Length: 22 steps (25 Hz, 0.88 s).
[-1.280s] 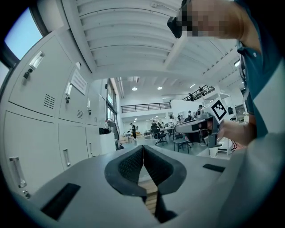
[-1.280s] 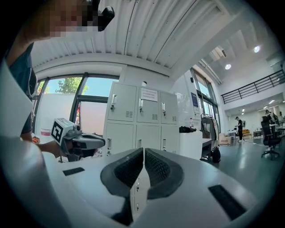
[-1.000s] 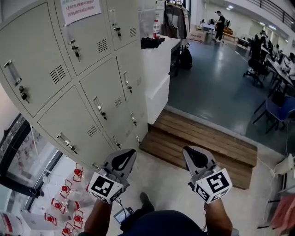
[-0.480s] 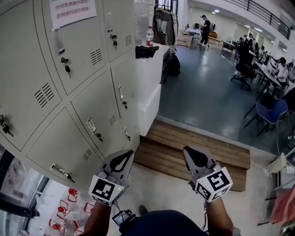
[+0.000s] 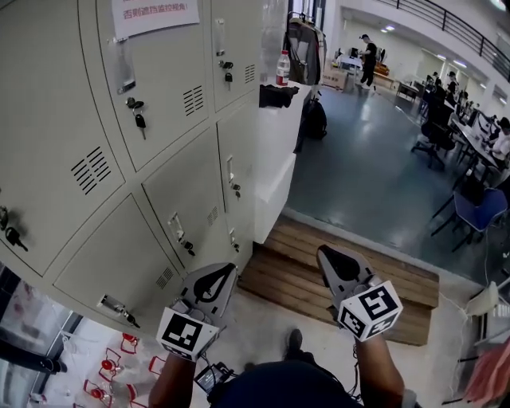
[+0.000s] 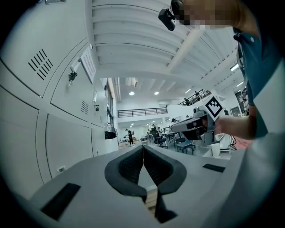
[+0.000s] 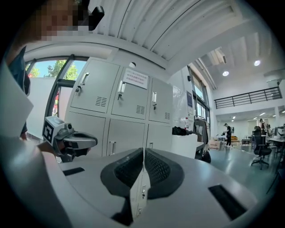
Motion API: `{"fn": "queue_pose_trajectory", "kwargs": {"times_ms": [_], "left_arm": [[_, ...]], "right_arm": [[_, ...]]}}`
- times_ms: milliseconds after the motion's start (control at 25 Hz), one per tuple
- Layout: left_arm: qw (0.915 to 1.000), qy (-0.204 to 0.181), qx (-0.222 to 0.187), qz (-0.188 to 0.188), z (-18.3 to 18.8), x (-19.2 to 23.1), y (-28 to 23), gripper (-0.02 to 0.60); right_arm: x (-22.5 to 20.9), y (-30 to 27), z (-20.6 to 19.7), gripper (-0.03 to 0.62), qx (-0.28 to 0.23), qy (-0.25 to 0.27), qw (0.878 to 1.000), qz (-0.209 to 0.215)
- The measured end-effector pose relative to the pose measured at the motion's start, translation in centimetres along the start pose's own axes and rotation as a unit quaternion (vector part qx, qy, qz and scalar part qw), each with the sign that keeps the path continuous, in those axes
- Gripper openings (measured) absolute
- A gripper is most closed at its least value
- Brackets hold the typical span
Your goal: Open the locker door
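facing lockers (image 5: 171,187) w/ illegible red-print notice (image 5: 155,14); left gripper (image 5: 223,273), right gripper (image 5: 331,261) jaws clenched, empty.

wood pallet (image 5: 291,259), btl (image 5: 283,67), office chair (image 5: 431,140)

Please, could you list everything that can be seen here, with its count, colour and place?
lockers: one bank with many doors, pale grey, left, all shut
paper notice: one, white with red print, on an upper locker door
keys: several, dark, hanging from door locks
counter: one, white, right of the lockers
bottle: one, clear with red label, on the counter
dark bundle: one, black, on the counter by the bottle
wooden platform: one, brown, on the floor ahead
office chairs: a few, dark, far right
person: one standing, dark clothes, far back
left hand-held gripper: one, grey and black, bottom centre, shut, empty
right hand-held gripper: one, same colours, bottom centre, shut, empty
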<state>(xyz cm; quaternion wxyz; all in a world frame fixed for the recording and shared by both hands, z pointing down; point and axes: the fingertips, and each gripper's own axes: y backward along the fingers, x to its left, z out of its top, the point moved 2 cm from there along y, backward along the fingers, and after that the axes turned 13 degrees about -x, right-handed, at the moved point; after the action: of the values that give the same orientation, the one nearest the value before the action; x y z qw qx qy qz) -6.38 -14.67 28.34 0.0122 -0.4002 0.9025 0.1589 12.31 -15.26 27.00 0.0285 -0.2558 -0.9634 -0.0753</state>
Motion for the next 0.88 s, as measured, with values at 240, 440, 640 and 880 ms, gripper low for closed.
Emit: {"fn": "queue_pose_trajectory", "kwargs": {"times_ms": [240, 440, 640, 880], "left_arm": [[0.9997, -0.004, 0.006, 0.025, -1.0, 2.1, -0.6, 0.017], [0.9982, -0.003, 0.012, 0.058, -1.6, 4.0, -1.5, 0.017], [0.9951, 0.007, 0.029, 0.095, -4.1, 6.4, -2.4, 0.017], [0.9893, 0.01, 0.05, 0.137, -6.4, 8.5, -3.6, 0.017]], "right_arm": [[-0.5, -5.3, -0.6, 0.037, -0.007, 0.002, 0.999, 0.04], [-1.9, -9.7, -1.8, 0.037, -0.009, -0.009, 0.998, 0.069], [-3.5, -14.7, -3.4, 0.037, -0.005, -0.014, 0.995, 0.102], [-5.4, -20.9, -6.5, 0.038, 0.01, -0.028, 0.989, 0.147]]}}
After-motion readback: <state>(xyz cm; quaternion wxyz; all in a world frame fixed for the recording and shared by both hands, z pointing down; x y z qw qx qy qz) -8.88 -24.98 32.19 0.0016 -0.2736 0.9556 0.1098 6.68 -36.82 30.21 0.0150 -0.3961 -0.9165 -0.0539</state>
